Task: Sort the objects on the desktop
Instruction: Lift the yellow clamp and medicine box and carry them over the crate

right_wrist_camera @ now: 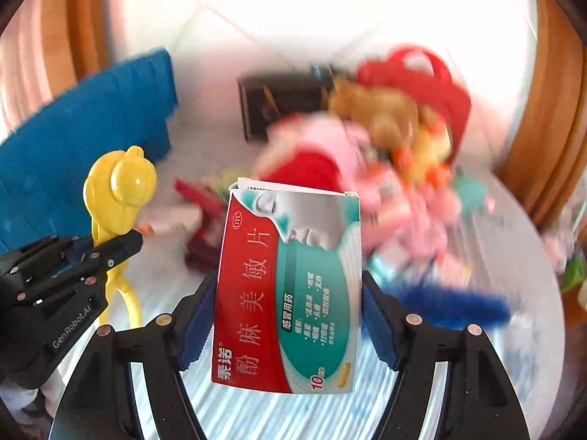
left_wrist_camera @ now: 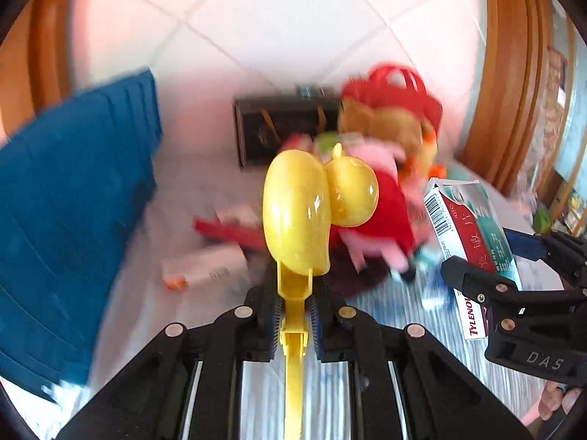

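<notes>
Left gripper [left_wrist_camera: 293, 324] clenched on yellow toy [left_wrist_camera: 312, 205] handle, right gripper [right_wrist_camera: 282, 324] grasping medicine box [right_wrist_camera: 290, 286] upright; blue bin [left_wrist_camera: 73, 201] at frame left, nearer left.

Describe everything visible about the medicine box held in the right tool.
The medicine box is a flat cardboard carton, red on one side and teal and grey on the other, with white Chinese lettering and an OTC mark; the left wrist view shows a barcode and "TYLENOL" on its edges. It looks intact, its top flap slightly raised. It stands roughly upright, lifted clear of the striped tabletop, clamped by its two side edges between the right tool's blue pads. Nothing else touches it.
</notes>
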`<state>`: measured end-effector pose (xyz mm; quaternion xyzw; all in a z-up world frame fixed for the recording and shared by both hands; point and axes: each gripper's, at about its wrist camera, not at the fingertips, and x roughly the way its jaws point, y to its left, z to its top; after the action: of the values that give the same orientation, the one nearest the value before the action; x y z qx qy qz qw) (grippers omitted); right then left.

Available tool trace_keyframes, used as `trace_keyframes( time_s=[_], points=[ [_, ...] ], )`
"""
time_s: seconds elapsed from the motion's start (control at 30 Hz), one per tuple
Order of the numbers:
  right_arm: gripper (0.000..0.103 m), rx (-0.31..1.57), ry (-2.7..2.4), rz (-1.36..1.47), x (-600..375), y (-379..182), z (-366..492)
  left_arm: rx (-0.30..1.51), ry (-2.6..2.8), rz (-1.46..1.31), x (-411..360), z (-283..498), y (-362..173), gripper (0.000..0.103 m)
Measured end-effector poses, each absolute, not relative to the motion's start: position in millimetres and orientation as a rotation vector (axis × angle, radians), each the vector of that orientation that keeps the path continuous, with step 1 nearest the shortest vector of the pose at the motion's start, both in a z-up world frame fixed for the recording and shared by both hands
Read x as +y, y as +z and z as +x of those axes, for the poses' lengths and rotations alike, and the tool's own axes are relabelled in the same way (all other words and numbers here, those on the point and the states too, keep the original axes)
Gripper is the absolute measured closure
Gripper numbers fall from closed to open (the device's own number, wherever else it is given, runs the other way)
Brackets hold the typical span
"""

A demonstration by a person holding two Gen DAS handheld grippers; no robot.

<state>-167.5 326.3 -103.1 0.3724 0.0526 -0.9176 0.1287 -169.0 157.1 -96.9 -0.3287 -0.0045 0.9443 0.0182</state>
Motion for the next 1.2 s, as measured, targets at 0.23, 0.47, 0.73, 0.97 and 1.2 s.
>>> trace_keyframes(
  time_s=[0.23,0.47,0.73,0.97,1.2],
  points=[
    [0.03,0.243,-2.696,0.842,271,-28,-181,-0.021,3.063,-0.774,106,-166,-16,0.089],
    [0.03,0.272,-2.718,0.637,173,49,-192,-0.006,3.19,-0.524,15,-164,74,0.089],
    [0.03,0.281,-2.654,0.509,6,108,-203,0.04,3.309,-0.43,-138,-163,137,0.089],
    [0.03,0.241,-2.587,0.653,-131,92,-223,-0.044,3.325,-0.796,-267,-189,100,0.089],
    [0.03,0.333,-2.544,0.833,-215,48,-235,-0.146,3.229,-1.158,-323,-216,51,0.089]
  ],
)
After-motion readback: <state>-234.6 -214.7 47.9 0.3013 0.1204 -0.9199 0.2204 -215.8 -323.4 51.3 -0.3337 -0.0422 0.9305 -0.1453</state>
